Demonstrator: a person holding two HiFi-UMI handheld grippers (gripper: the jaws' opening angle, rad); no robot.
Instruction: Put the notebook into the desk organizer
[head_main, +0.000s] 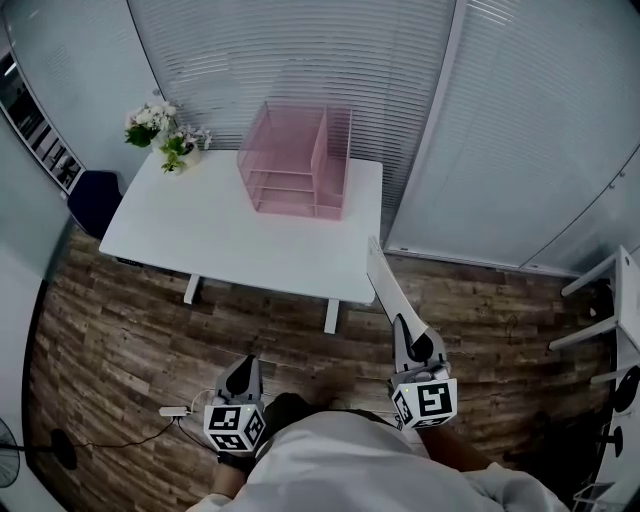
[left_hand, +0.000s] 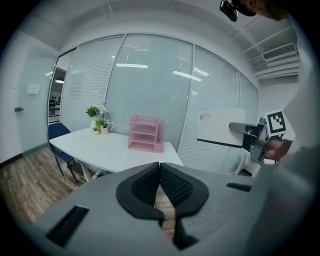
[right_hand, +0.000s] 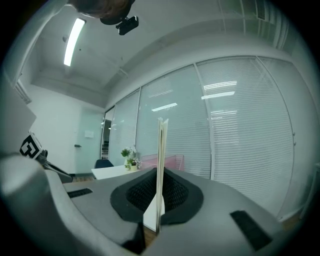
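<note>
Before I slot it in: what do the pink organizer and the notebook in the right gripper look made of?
The desk organizer is probably pink-coated metal mesh with a matte finish. The blinds show faintly through its walls, though translucent plastic can't be ruled out. The notebook is paper with a plain white matte cover. Edge-on it shows thin stacked sheets and stands straight in the right gripper, so it seems fairly stiff.

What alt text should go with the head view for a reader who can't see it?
Seen from above, the right tongs grip a white notebook on edge, pointing toward a white table that carries a pink desk organizer and a flower pot. The left tongs are shut and empty, above the wood floor.
</note>
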